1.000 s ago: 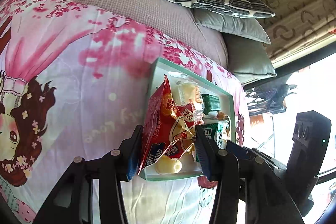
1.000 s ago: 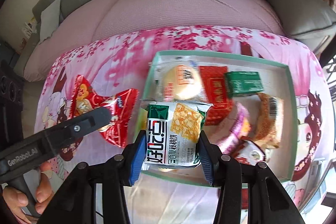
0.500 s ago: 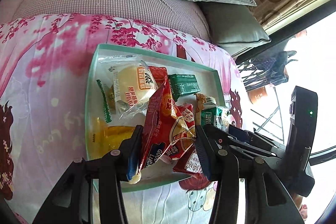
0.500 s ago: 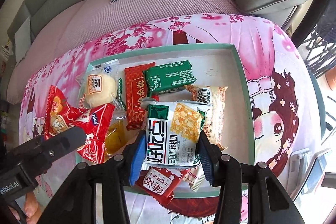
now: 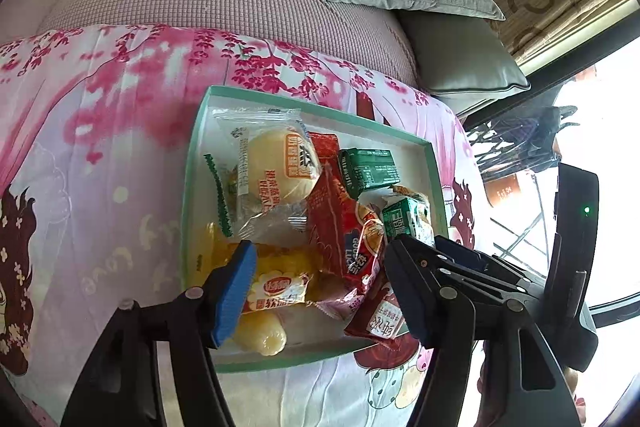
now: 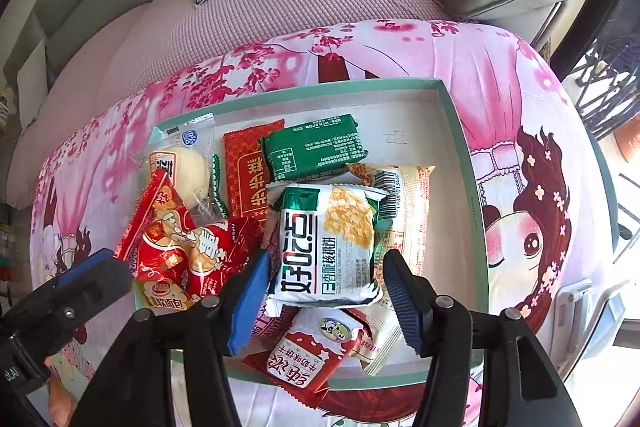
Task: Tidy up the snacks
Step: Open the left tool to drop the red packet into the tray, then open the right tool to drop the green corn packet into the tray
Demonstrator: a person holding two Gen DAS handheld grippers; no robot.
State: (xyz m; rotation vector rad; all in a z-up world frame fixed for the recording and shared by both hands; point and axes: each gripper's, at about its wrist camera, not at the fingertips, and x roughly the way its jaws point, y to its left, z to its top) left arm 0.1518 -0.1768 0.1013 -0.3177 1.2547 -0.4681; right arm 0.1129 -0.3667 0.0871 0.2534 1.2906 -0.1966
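Two tools stand over the tray (image 6: pixel 460 131), which lies on a pink blanket (image 5: pixel 100 147) spread over a sofa.

Left tool (image 5: pixel 316 279): my jaws have just been opening and now stand about half apart. The red packet (image 5: pixel 344 239) sits between them, leaning toward the right finger, with the left pad clear of it. I judge it released; it rests on the heap inside the tray, its long axis running away from me. Under it lie a yellow packet (image 5: pixel 276 287) and a bun (image 5: pixel 280 163).

Right tool (image 6: pixel 320 291): my jaws have likewise just been opening. The green-and-white packet (image 6: pixel 328 247) lies straight ahead between the pads, long axis along the fingers, with a narrow gap on each side. I hold nothing. It lies flat atop other packets near the tray's near edge, with a green bar (image 6: pixel 312 151) beyond it.

Judgement: both items are delivered. The coming move is a straight lift clear; the red packet, propped on edge, may tip.
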